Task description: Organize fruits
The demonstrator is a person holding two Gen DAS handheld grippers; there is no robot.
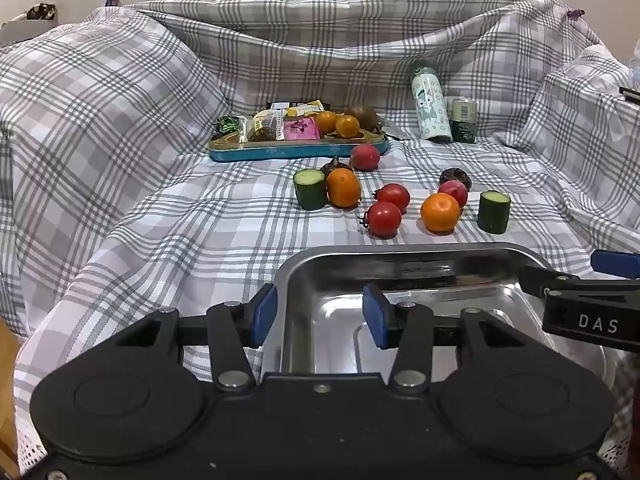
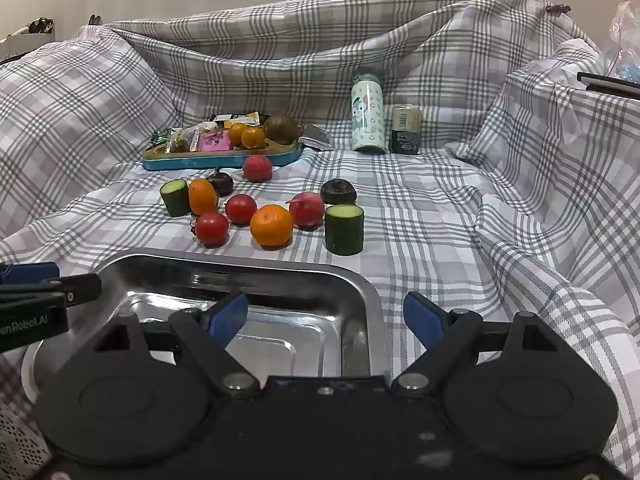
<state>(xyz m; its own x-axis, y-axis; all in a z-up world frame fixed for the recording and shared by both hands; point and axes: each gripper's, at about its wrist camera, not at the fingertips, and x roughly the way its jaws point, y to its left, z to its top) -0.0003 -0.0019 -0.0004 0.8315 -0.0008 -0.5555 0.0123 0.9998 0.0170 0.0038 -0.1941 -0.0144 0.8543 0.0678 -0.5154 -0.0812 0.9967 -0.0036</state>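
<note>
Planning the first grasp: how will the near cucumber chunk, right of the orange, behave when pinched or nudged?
The cucumber chunk stands upright on a flat cut end, so it probably won't roll unless tipped. Its skin looks glossy, possibly slippery. The wrinkled cloth under it may let it topple when pushed.

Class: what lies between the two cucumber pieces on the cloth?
Between left cucumber piece and right cucumber piece: two tomatoes, two oranges; clearest in right wrist view.

Both wrist views low and close over the steel tray, facing the fruit (shared), left view from tray's left, right from its right
</note>
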